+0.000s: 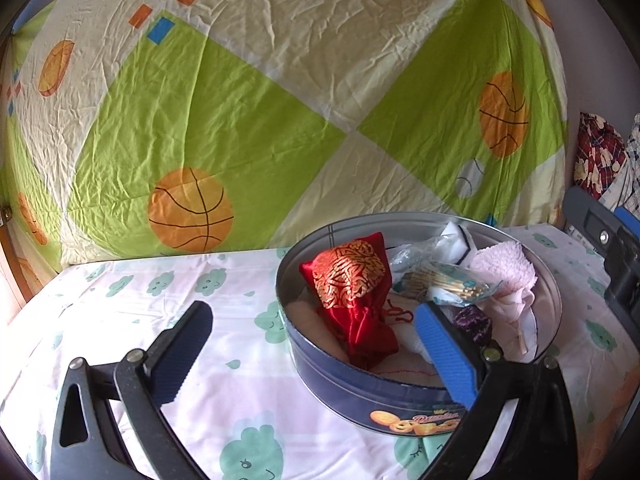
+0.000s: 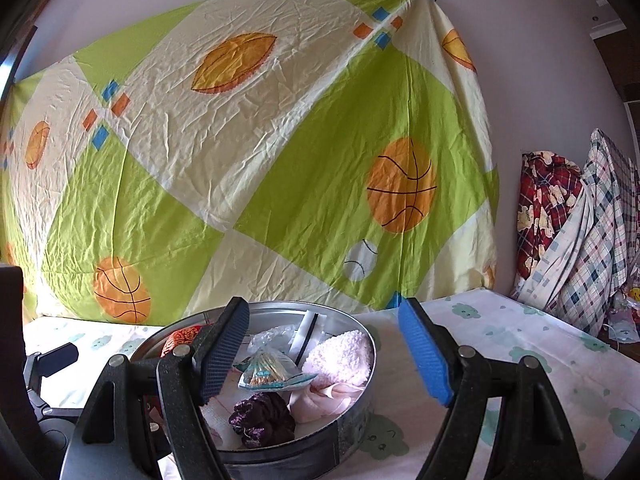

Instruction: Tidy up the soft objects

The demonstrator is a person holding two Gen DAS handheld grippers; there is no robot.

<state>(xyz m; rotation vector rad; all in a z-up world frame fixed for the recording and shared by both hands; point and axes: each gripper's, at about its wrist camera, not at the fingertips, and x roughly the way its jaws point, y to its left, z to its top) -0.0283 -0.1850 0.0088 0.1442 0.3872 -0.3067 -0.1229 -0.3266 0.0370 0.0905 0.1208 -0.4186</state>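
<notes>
Looking along our left gripper (image 1: 316, 344), we see its jaws spread wide with nothing between the pads: the black finger hangs over the cloud-print table cover (image 1: 224, 364), the blue finger over the near rim of the round tin (image 1: 360, 396). Our right gripper (image 2: 324, 352) is also wide open and empty, its black finger above the tin's left side and its blue finger over the cover to the right of it.

Inside the tin sits the heap of soft things. Nearest us is a dark purple scrunchie (image 2: 262, 420), with pale pink cloth (image 2: 320, 398) touching it on the right. Beside them a small clear packet of wooden sticks (image 2: 268, 372) lies on the pile, and a fluffy pink towel (image 2: 340, 354) rests against the tin's right wall. A red pouch with gold pattern (image 1: 352, 296) leans at the left side.

Beyond the tin, a green and cream sheet printed with basketballs (image 2: 256, 168) hangs on the wall. Plaid bedding (image 2: 580, 232) is piled far right.
</notes>
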